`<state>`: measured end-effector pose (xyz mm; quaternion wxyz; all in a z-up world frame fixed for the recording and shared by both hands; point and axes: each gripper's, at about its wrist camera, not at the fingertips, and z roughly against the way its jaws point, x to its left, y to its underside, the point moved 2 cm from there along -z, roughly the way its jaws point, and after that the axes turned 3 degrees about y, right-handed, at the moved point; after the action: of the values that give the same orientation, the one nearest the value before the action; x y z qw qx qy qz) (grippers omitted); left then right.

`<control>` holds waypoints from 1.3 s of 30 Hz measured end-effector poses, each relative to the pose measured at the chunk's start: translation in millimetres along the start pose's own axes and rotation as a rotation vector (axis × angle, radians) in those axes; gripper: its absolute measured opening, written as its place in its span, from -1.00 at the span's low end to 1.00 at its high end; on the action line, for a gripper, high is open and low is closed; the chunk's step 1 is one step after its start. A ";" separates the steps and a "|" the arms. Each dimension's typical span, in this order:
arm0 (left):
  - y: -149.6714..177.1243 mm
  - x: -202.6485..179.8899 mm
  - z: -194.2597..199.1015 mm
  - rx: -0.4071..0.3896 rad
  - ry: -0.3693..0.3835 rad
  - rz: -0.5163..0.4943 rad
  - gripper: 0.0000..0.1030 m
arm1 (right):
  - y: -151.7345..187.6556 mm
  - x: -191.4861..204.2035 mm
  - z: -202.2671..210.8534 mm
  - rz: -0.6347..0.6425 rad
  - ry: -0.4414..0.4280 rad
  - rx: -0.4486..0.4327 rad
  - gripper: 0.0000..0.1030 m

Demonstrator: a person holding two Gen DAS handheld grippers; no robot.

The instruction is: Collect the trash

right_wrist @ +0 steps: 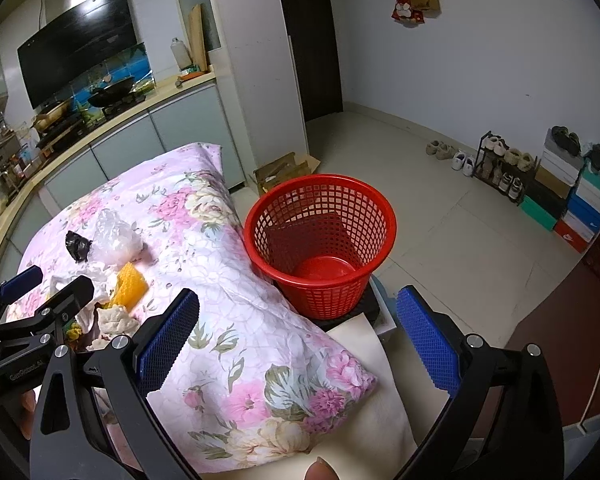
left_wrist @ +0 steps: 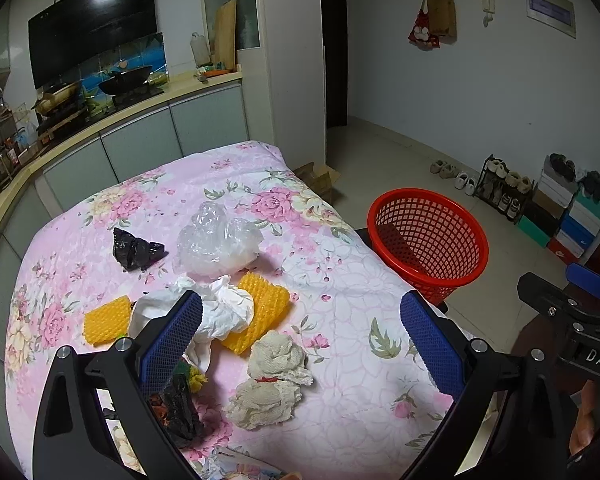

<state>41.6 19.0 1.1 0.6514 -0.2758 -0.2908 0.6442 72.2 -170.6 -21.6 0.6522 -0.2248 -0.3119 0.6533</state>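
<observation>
Left gripper: we see its jaws spread wide and holding nothing, hovering over the trash on the cloth.
Right gripper: we find it wide open too, with nothing between its blue pads, above the near edge of the cloth and just short of the basket.
Basket: red mesh, upright, beside the cloth's right edge (its inside looks bare from the right wrist view).
Tissue: crumpled white, beside the left gripper's left finger.
Foam: two yellow netted pieces, one partly under the tissue.
Rags: two beige wads, touching, between the left gripper's fingers in view.
Clear bag: farther back, mid-cloth.
Black bag: just left of the clear bag.
Dark scraps: partly hidden behind the left finger; we cannot tell what they are.
</observation>
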 end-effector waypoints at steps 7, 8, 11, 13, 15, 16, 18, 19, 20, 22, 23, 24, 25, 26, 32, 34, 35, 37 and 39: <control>0.4 -0.4 -1.2 0.002 0.000 0.001 0.86 | -4.0 0.9 -0.8 0.000 0.009 0.002 0.87; 0.5 -0.4 -1.4 0.002 0.001 0.002 0.86 | -4.6 0.6 -1.0 -0.001 0.010 0.003 0.87; 1.3 -0.6 -2.6 0.003 0.000 0.003 0.86 | -4.9 -0.4 -1.8 -0.001 0.012 0.007 0.87; 1.8 -0.4 -3.4 0.004 0.000 0.005 0.86 | -5.4 -0.6 -2.3 0.000 0.014 0.008 0.87; 3.2 0.0 -4.7 0.006 0.000 0.006 0.86 | -5.5 -0.8 -2.7 0.000 0.014 0.010 0.87; 3.5 0.9 -4.9 0.006 0.000 0.007 0.86 | -5.4 -0.8 -2.7 0.000 0.015 0.009 0.87; 3.8 1.3 -5.3 0.008 0.000 0.007 0.86 | -5.5 -0.8 -2.8 0.000 0.015 0.008 0.87; 4.2 2.4 -6.1 0.009 -0.002 0.010 0.86 | -5.4 -0.9 -3.0 0.000 0.016 0.009 0.87; 4.8 2.8 -6.4 0.010 -0.002 0.012 0.86 | -5.9 -0.9 -3.6 -0.001 0.016 0.012 0.87; 5.4 4.2 -5.9 0.010 -0.003 0.013 0.86 | -5.8 -2.8 -4.5 -0.003 0.017 0.013 0.87; 5.1 4.0 -5.8 0.009 -0.003 0.012 0.86 | -6.2 -2.8 -5.4 -0.004 0.017 0.014 0.87; 5.4 4.5 -5.8 0.010 -0.004 0.012 0.86 | -6.2 -3.8 -5.4 -0.007 0.018 0.014 0.87; 5.7 4.6 -5.8 0.010 -0.003 0.012 0.86 | -6.5 -3.2 -5.8 -0.006 0.017 0.014 0.87; 5.8 4.6 -5.8 0.009 -0.003 0.012 0.86 | -6.9 -2.7 -6.1 -0.006 0.017 0.014 0.87; 5.4 5.2 -6.7 0.011 -0.003 0.010 0.86 | -6.7 -2.6 -6.1 -0.005 0.017 0.015 0.87; 5.7 5.4 -6.8 0.011 -0.003 0.011 0.86 | -6.7 -2.5 -6.1 -0.006 0.018 0.014 0.87; 5.4 5.1 -6.7 0.011 -0.003 0.011 0.86 | -6.6 -3.0 -6.3 -0.006 0.018 0.015 0.87; 5.5 5.3 -6.7 0.011 -0.004 0.012 0.86 | -6.3 -3.5 -7.0 -0.006 0.019 0.017 0.87; 6.2 6.3 -7.0 0.012 -0.006 0.015 0.86 | -6.3 -3.8 -7.6 -0.005 0.019 0.017 0.87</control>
<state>42.5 25.6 -8.0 0.6475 -0.2719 -0.2869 0.6516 82.2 -173.8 -23.0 0.6588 -0.2245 -0.3005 0.6521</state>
